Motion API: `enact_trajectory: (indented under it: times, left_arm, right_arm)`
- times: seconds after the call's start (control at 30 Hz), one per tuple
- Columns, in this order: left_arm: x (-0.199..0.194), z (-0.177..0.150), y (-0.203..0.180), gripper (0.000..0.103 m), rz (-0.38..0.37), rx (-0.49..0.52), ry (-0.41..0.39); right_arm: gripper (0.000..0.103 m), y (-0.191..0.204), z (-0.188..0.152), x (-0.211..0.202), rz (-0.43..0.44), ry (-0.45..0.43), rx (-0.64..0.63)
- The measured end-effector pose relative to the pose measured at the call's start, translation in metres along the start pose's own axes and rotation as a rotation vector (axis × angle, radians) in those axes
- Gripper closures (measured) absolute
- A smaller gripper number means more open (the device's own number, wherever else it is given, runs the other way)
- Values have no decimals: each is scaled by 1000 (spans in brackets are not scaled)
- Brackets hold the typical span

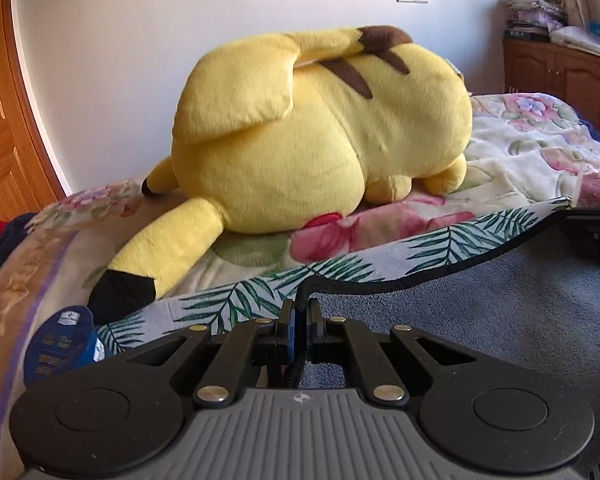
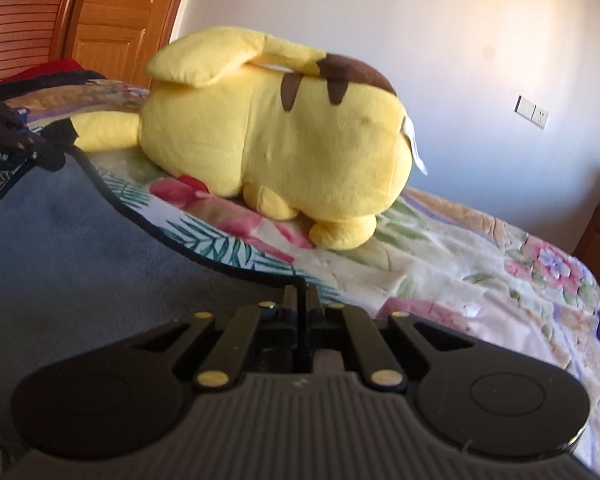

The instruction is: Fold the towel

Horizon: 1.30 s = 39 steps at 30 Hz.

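The towel (image 1: 500,300) has a grey-blue plush side, a black hem and a palm-leaf printed side (image 1: 260,292). It lies on the bed, partly lifted. My left gripper (image 1: 299,312) is shut on the black hem at one corner. My right gripper (image 2: 299,300) is shut on the hem at the other corner; the towel (image 2: 80,248) stretches to its left. The right gripper also shows at the right edge of the left wrist view (image 1: 596,224), and the left gripper shows at the left edge of the right wrist view (image 2: 16,140).
A large yellow plush toy (image 1: 320,128) lies on the floral bedspread (image 1: 520,148) just beyond the towel; it also shows in the right wrist view (image 2: 268,136). A wooden door (image 1: 0,120) stands left, a wooden cabinet (image 1: 560,76) right. A blue package (image 1: 60,344) lies near the left gripper.
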State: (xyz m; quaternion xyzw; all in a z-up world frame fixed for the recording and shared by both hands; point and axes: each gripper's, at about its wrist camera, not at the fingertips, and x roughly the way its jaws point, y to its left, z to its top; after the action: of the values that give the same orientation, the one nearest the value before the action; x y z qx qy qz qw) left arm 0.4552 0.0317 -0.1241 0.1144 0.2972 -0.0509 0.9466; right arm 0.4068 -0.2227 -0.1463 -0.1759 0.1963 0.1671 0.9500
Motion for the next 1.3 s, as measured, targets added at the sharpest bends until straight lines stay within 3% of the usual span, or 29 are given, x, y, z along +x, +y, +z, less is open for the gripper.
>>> enact_trajectory:
  times: [0.17,0.23,0.3,0.33,0.37,0.43,0.5,0.7,0.97,1.3]
  left_arm:
    - [7,-3,-2,94,5,-14,41]
    - [7,-3,-2,79,14,-24,45]
    - [4,-5,-3,46,20,-21,30]
    - [3,-6,-3,36,23,-20,24]
    - [2,-7,-3,34,21,-24,18]
    - [0,-8,-3,28,10,-39,19]
    - [-4,-8,-2,21,1,-55,24]
    - [-31,-5,-7,11,-21,-70,3]
    - [-84,-3,-14,5,-34,-73,-1]
    - [-149,-5,-23,0,-52,-72,-19]
  right_arm:
    - [99,-3,-5,4,13,14,35]
    - [97,-3,-5,4,11,15,36]
    - [90,-3,-4,2,4,12,28]
    - [84,-3,-4,1,6,11,22]
    - [64,-3,-3,1,7,12,22]
    - [47,-5,-3,-4,9,-1,33]
    - [47,-5,-2,-8,15,-4,37]
    - [39,-5,4,-27,45,5,82]
    - [14,-2,9,-71,57,2,162]
    - [5,6,4,-129,65,11,241]
